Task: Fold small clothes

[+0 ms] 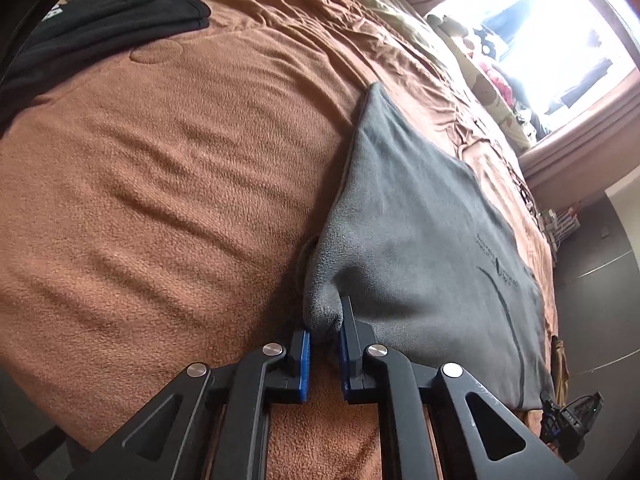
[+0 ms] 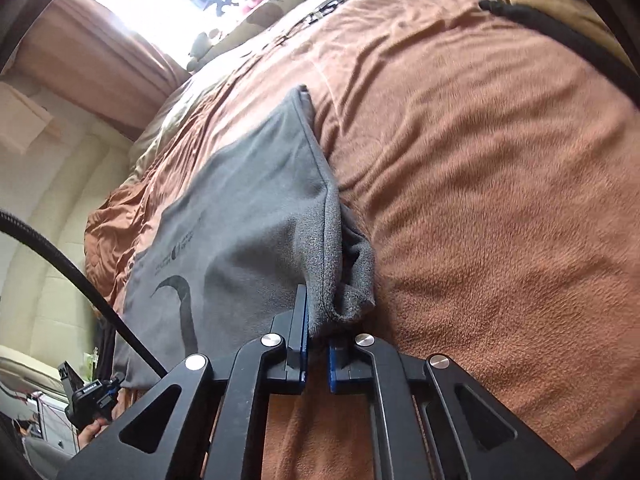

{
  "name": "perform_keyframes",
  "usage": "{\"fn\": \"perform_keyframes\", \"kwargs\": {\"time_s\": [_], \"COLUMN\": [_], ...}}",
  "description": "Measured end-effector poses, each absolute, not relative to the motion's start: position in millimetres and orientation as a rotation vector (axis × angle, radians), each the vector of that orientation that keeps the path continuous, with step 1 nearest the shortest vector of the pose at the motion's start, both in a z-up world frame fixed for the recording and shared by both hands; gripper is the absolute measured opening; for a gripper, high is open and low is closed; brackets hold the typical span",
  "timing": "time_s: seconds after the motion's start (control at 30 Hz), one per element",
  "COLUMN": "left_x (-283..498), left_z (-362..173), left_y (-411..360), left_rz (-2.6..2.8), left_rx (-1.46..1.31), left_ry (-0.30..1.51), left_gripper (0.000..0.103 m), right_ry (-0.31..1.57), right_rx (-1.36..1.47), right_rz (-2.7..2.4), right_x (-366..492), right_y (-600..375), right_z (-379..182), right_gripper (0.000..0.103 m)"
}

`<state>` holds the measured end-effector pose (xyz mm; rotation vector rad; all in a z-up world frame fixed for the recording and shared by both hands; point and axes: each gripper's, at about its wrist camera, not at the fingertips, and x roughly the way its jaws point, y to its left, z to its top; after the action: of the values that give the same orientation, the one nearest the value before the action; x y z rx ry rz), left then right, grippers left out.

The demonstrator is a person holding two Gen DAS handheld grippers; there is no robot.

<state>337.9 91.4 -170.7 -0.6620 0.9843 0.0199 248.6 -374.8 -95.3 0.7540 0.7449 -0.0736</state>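
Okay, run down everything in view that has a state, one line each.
Grey garment: spread on the brown blanket, both near corners pinched.
Left gripper: jaws shut on a bunched corner.
Right gripper: jaws shut on the other corner.
Black garment: folded, lying apart.
Brown blanket: spread, lightly rippled.

Grey printed garment (image 1: pixel 420 220) flat on brown blanket (image 1: pixel 160 200)

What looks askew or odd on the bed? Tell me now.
Nothing is damaged or spilled. The grey garment bunches where the left gripper and right gripper pinch it; the brown blanket is rumpled.
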Motion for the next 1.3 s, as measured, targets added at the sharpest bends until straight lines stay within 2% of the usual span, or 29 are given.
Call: {"fn": "perform_keyframes", "kwargs": {"time_s": [0.6, 1.07, 1.23, 1.3], "left_x": [303, 246, 249, 245], "left_z": [-111, -124, -147, -149], "left_y": [114, 135, 138, 141], "left_rz": [-0.038, -0.057, -0.053, -0.041], "left_rx": [-0.647, -0.636, -0.671, -0.673], "left_ry": [0.850, 0.858, 0.932, 0.927], "left_gripper": [0.009, 0.009, 0.015, 0.018], "right_ry": [0.711, 0.775, 0.836, 0.849], "right_rx": [0.699, 0.686, 0.678, 0.667], "right_rz": [-0.020, -0.016, -0.053, -0.073], "right_x": [193, 159, 161, 162], "right_y": [-355, -340, -337, -338], "right_z": [-63, -80, -85, -81], "right_gripper": [0.002, 0.002, 0.004, 0.008]}}
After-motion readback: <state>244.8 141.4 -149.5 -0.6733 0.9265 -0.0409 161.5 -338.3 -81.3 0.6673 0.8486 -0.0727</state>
